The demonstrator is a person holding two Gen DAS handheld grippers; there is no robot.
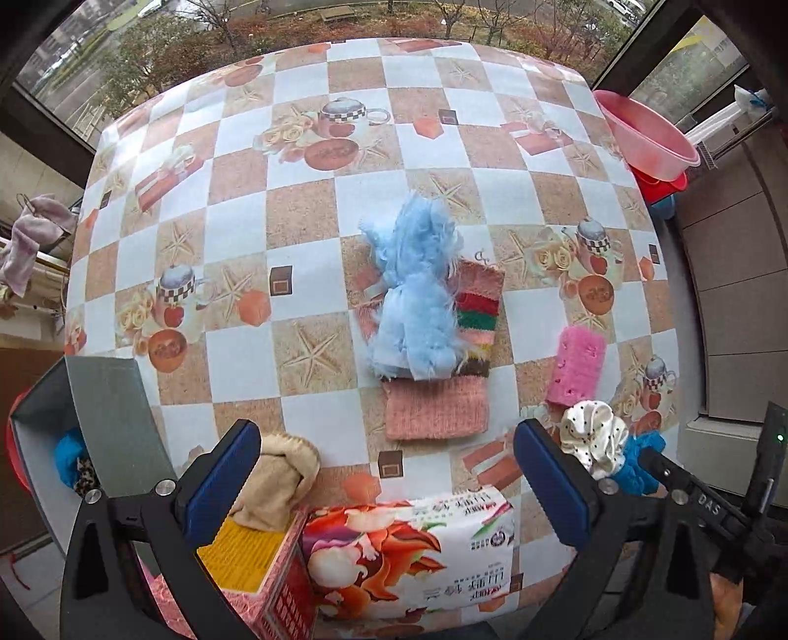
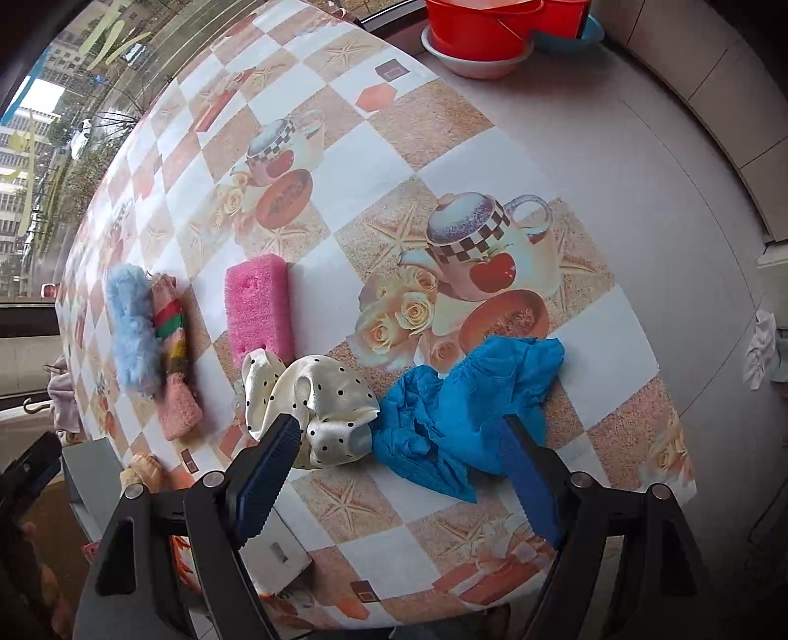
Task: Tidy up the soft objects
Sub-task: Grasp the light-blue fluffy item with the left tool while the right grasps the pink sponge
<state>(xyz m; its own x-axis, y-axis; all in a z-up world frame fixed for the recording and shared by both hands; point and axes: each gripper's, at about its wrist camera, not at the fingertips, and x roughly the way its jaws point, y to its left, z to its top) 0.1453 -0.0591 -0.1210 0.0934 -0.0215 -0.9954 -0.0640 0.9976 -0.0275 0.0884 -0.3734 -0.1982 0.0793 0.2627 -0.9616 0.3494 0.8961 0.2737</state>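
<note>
My left gripper point(image 1: 386, 433) points down at the table with its jaws open and nothing between the blue pads. Ahead of it a fluffy light-blue piece point(image 1: 413, 300) lies on a striped pink knit cloth point(image 1: 438, 408). A beige cloth point(image 1: 278, 480) sits by its left finger. My right gripper point(image 2: 399, 428) is open above a crumpled blue cloth point(image 2: 468, 408), not touching it. Left of that cloth lie a cream polka-dot scrunchie point(image 2: 315, 399) and a pink sponge point(image 2: 258, 310). The sponge point(image 1: 576, 367) and scrunchie point(image 1: 591, 433) also show in the left wrist view.
A grey box point(image 1: 103, 413) with a blue item inside stands off the table's left edge. A printed tissue pack point(image 1: 409, 556) and a yellow card point(image 1: 241, 556) lie under the left gripper. A pink basin point(image 1: 645, 133) and red buckets point(image 2: 482, 24) sit beyond the table's far right corner.
</note>
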